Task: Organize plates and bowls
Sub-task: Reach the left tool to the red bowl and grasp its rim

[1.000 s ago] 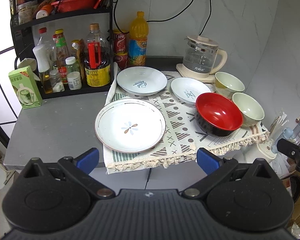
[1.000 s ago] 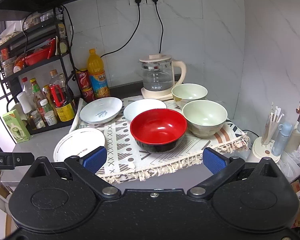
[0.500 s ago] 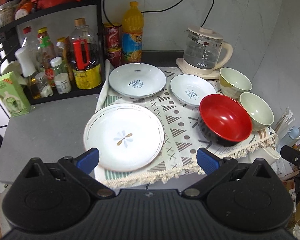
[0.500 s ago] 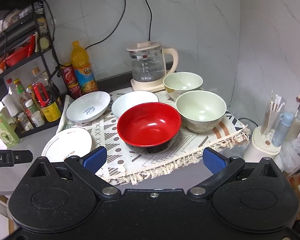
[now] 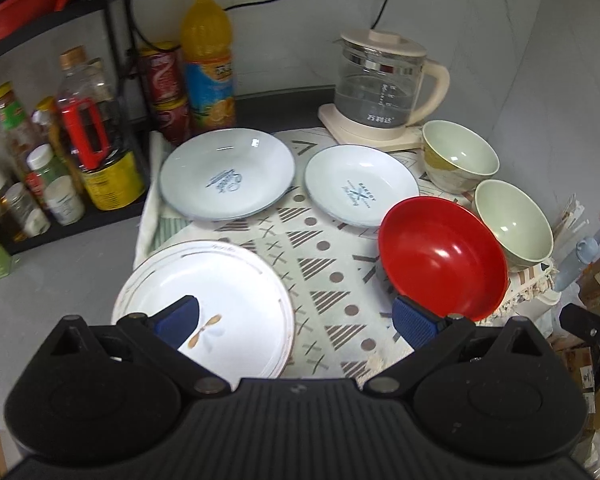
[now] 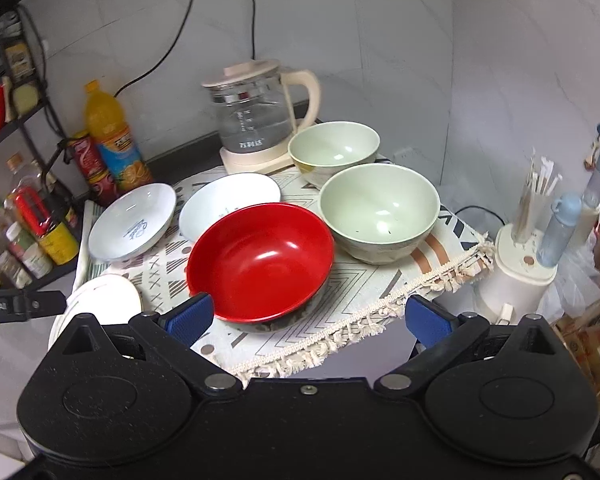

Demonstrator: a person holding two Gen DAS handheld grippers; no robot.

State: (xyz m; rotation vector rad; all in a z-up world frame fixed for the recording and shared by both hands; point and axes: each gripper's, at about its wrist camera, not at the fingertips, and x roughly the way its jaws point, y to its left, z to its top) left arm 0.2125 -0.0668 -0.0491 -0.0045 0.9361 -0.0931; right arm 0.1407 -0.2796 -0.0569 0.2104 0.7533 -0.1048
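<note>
Holding both tools wide open and empty, we kept the left gripper (image 5: pixel 296 320) over the flat plate (image 5: pixel 236 288) and the right gripper (image 6: pixel 308 318) before the red bowl (image 6: pixel 260 264); two green bowls (image 6: pixel 380 208) stood just behind the red bowl on the patterned mat (image 5: pixel 324 264).

Small white plate (image 5: pixel 362 186) at 1 o'clock of the mat: blue print "BAKERY" over crossed utensils. Glass kettle (image 5: pixel 380 84) at 12 o'clock: Chinese brand characters plus level marks, unreadable. Orange drink bottle (image 5: pixel 208 60) label: blurred. Other gripper's bar (image 6: pixel 18 306): "obot.AI".
</note>
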